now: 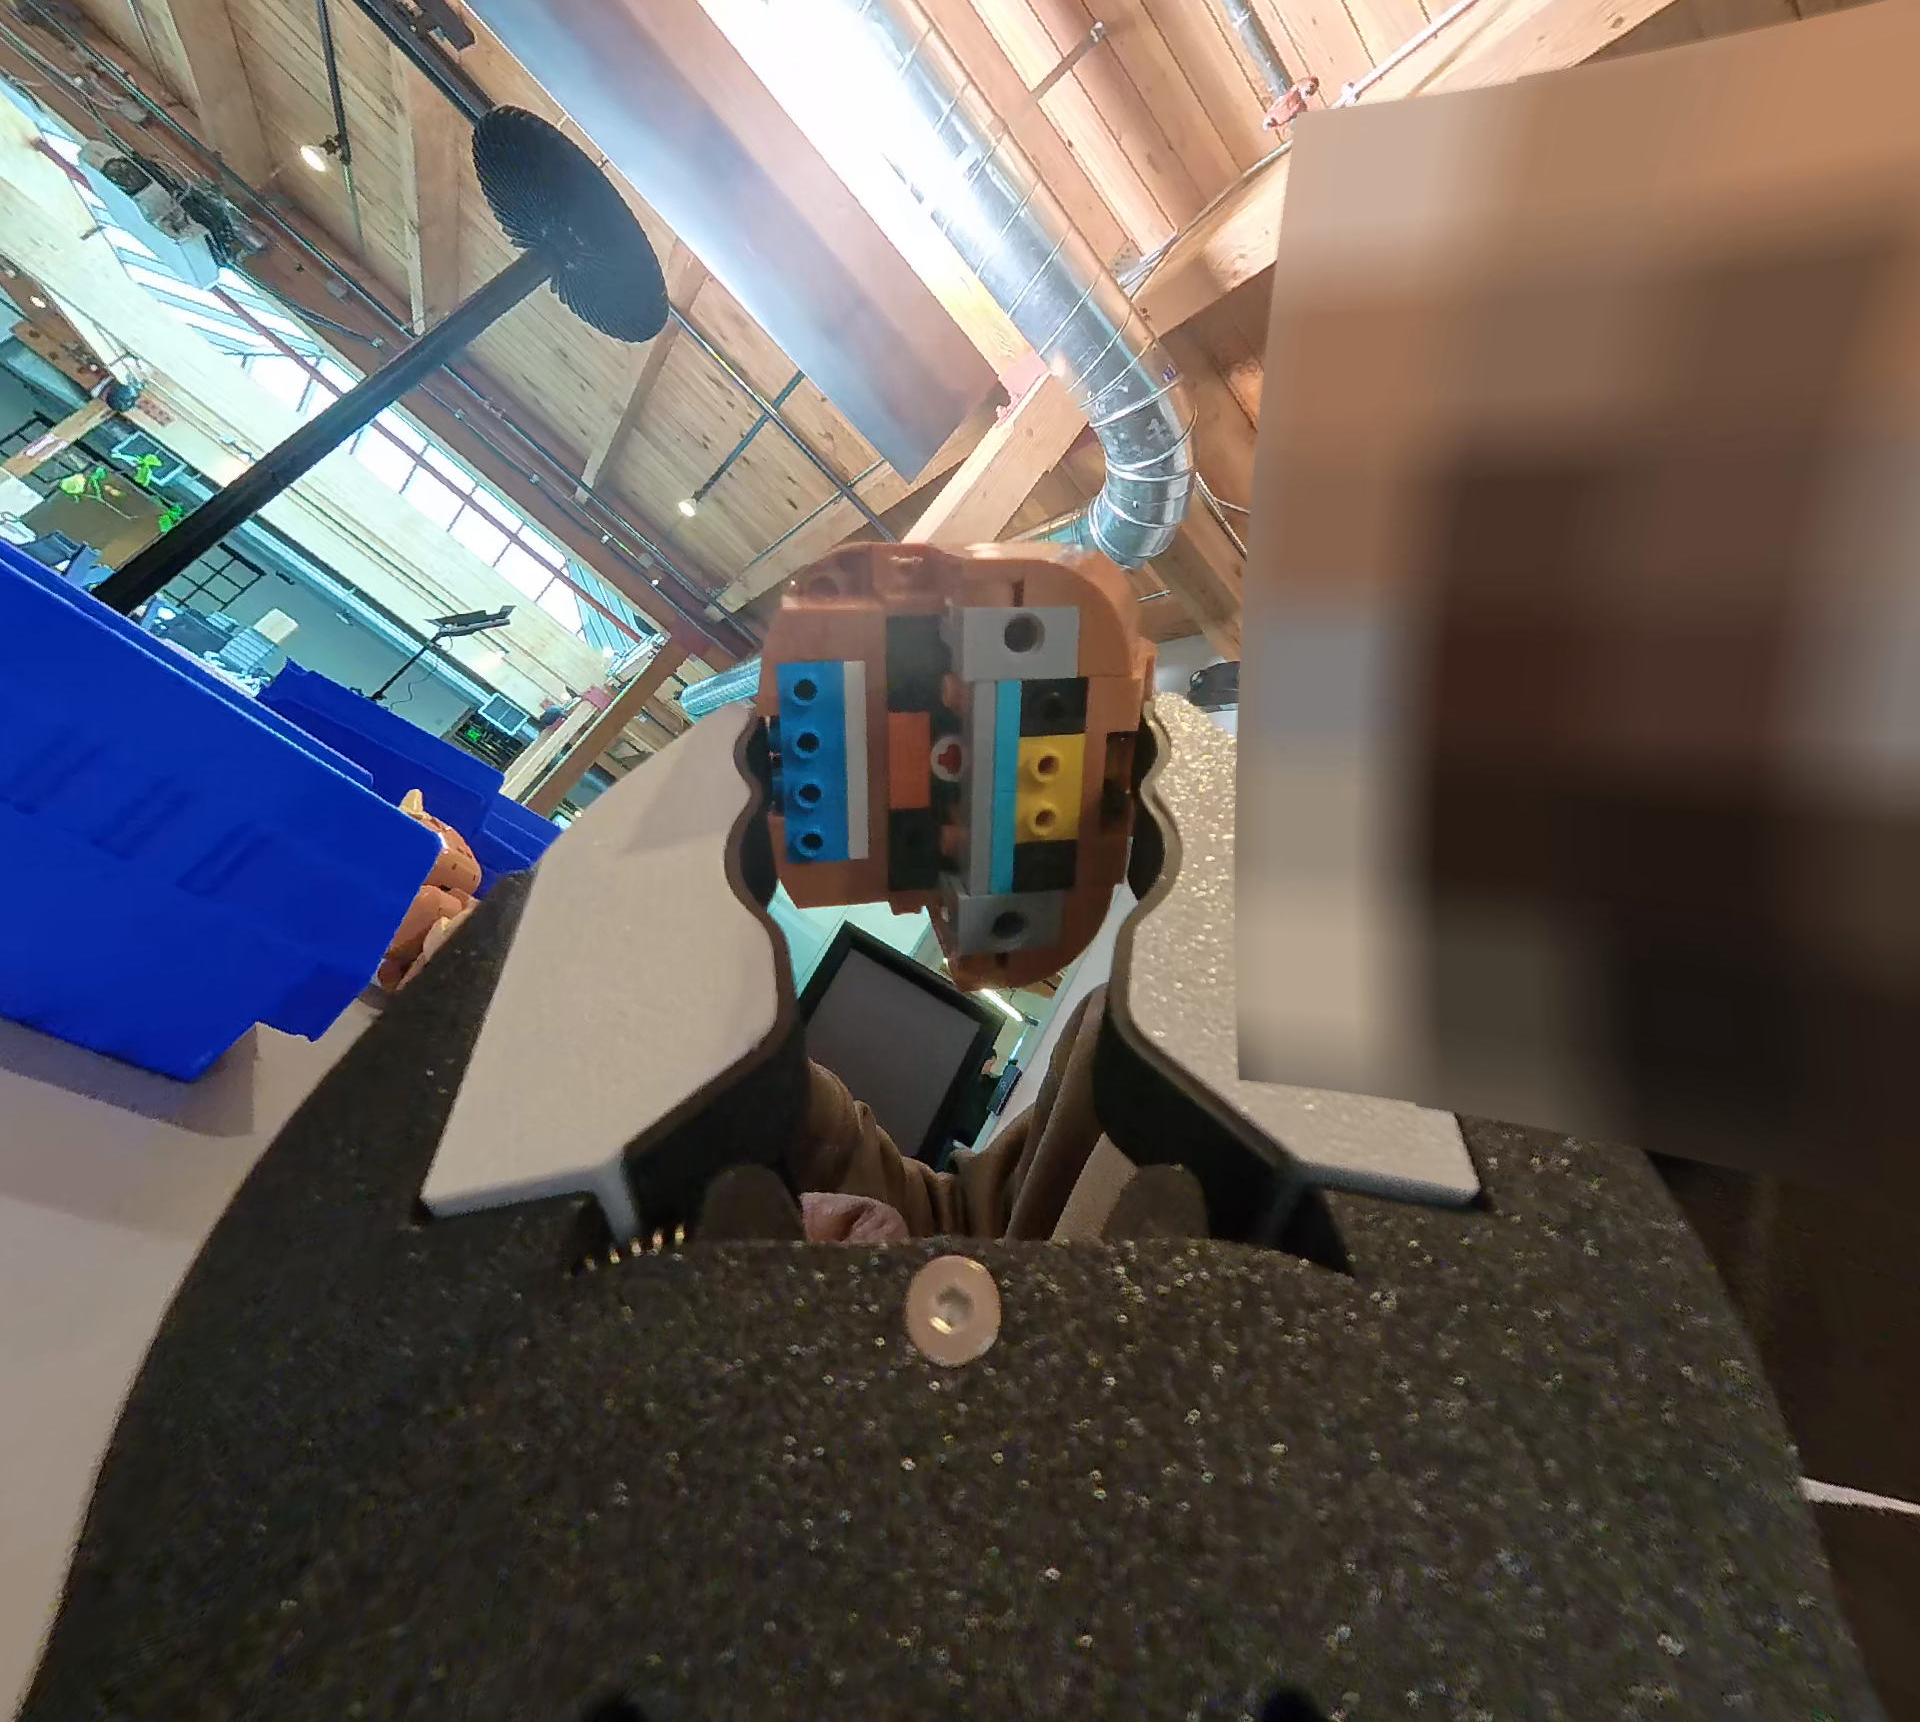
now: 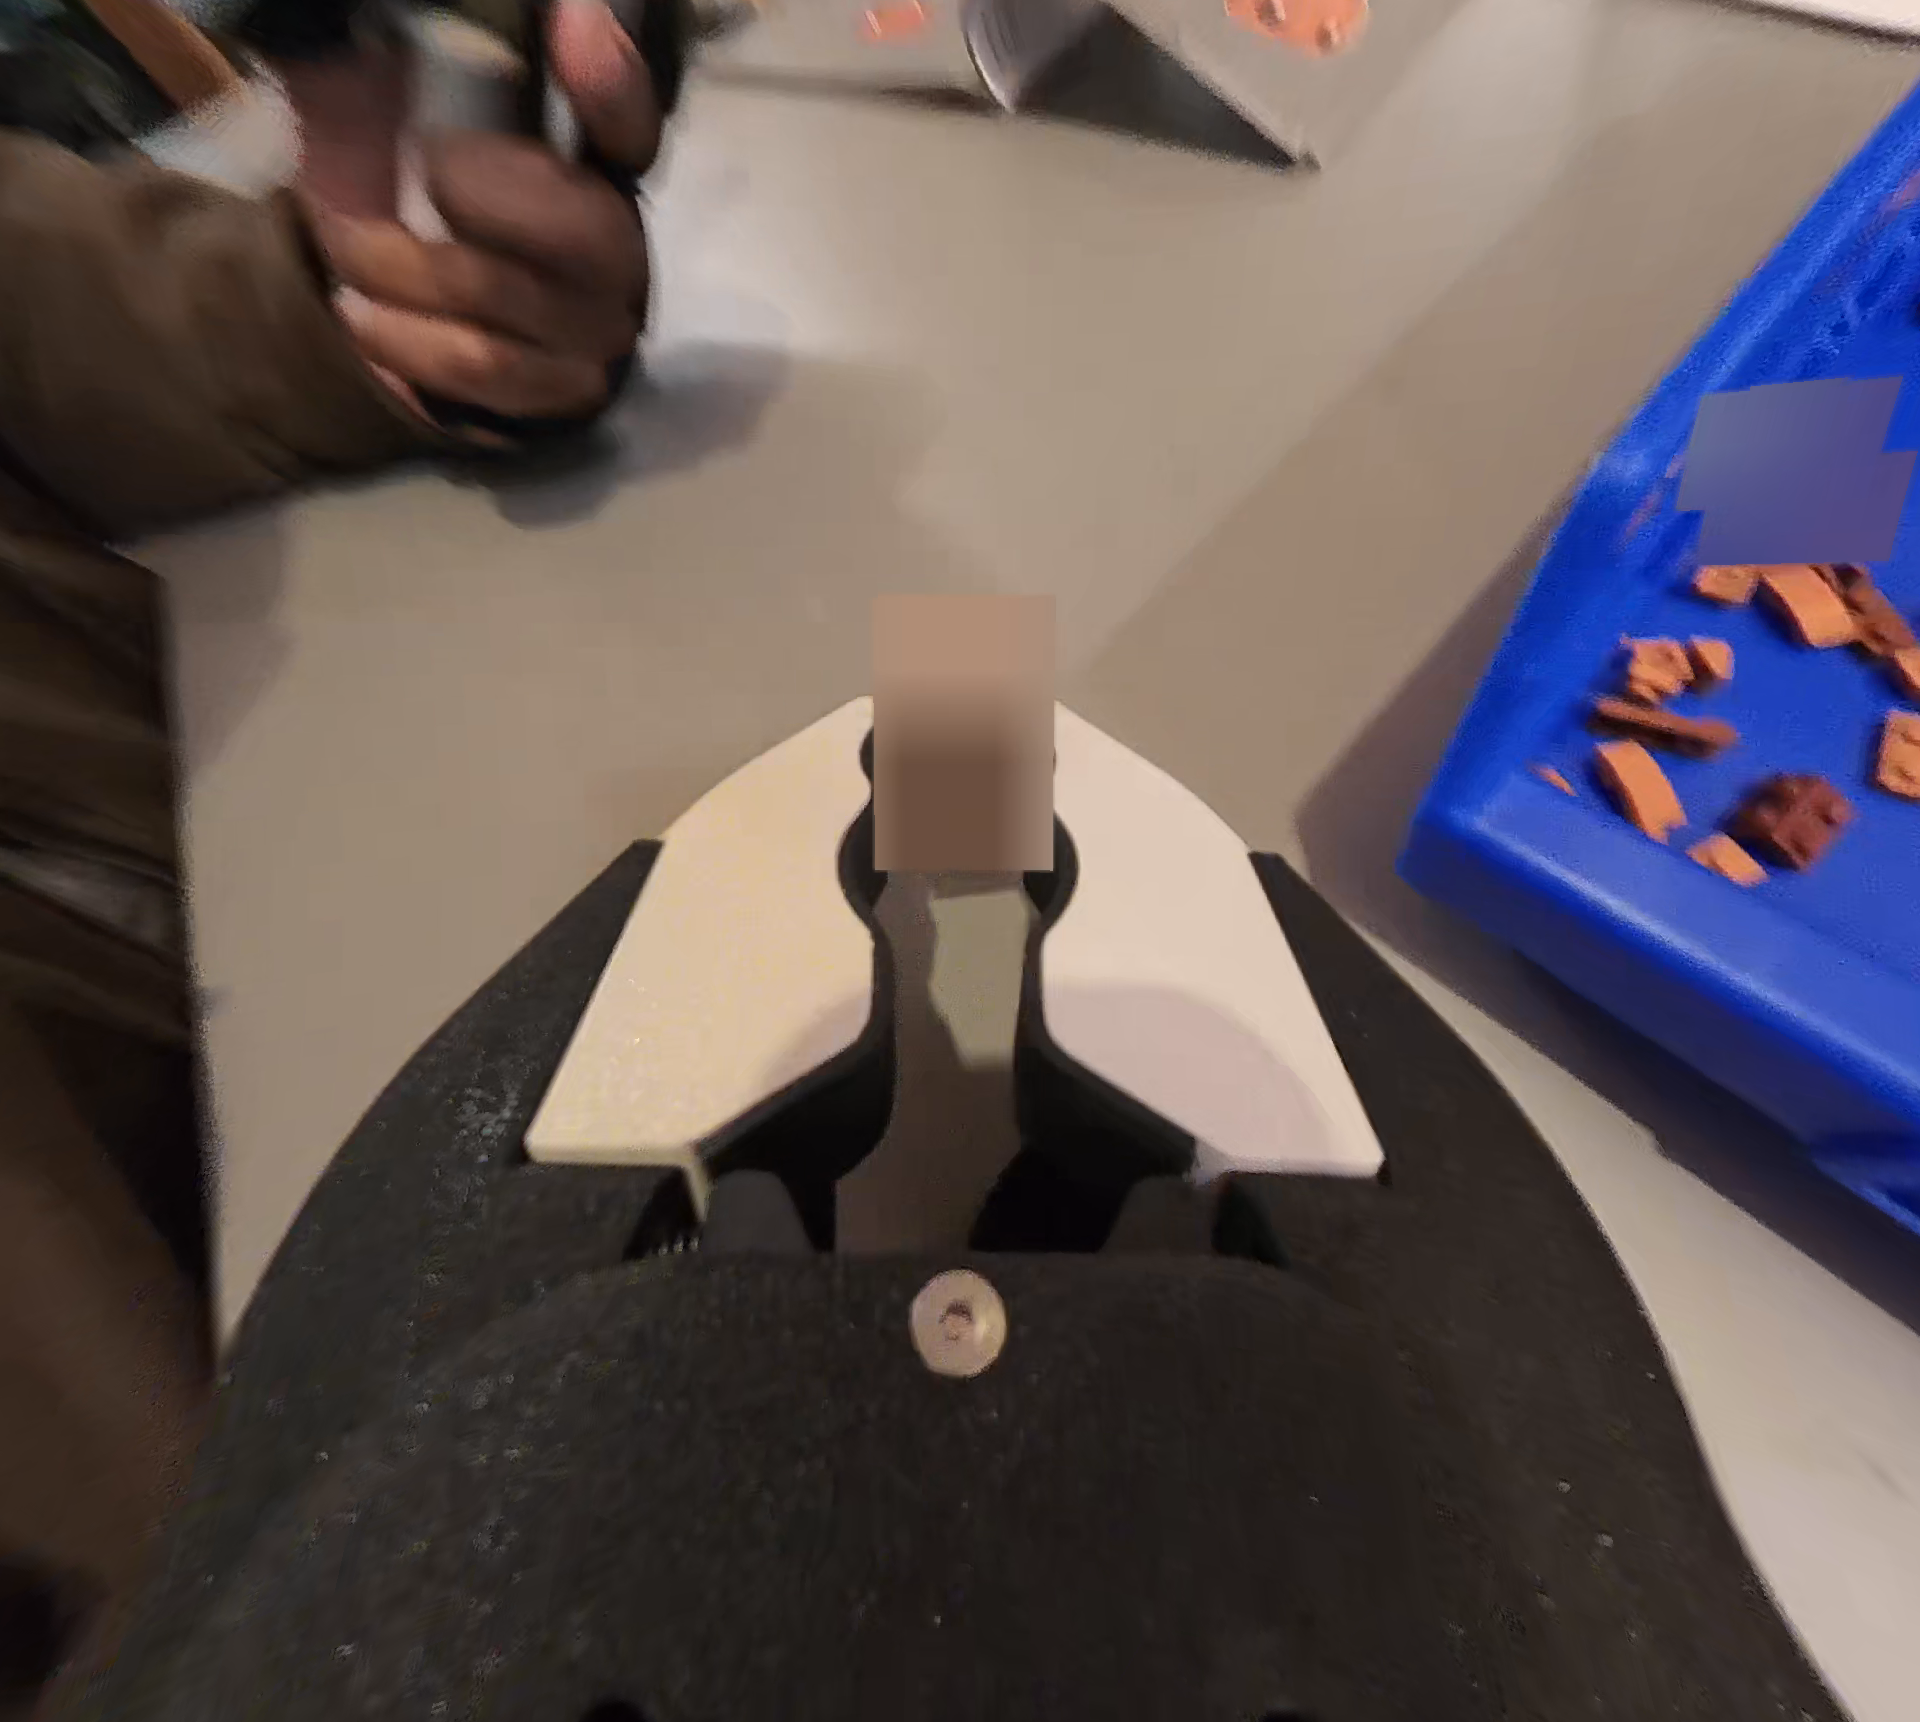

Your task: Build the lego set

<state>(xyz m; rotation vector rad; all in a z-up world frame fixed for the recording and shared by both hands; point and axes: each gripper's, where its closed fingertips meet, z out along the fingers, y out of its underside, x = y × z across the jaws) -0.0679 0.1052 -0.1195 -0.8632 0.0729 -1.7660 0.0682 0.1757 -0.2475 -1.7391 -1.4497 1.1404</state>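
Note:
In the left wrist view my left gripper (image 1: 951,768) points up toward the ceiling and is shut on a rounded brown Lego build (image 1: 914,768). The build's underside faces the camera, with blue, yellow, grey and black plates. In the right wrist view my right gripper (image 2: 961,768) hovers over the grey table (image 2: 935,384). A mosaic patch covers its fingertips, so what lies between them is hidden. A hand (image 2: 488,270) at the upper left holds the other gripper, blurred. Loose brown Lego pieces (image 2: 1642,779) lie in a blue bin (image 2: 1610,966) on the right.
A tilted grey instruction stand (image 2: 1195,10) with pictures of the brown model sits at the far side of the table. Blue bins (image 1: 156,841) and a small brown Lego assembly (image 1: 436,883) show at the left of the left wrist view. A brown sleeve (image 2: 125,342) fills the left edge. My right fingertips sit around 20 centimeters from my left ones.

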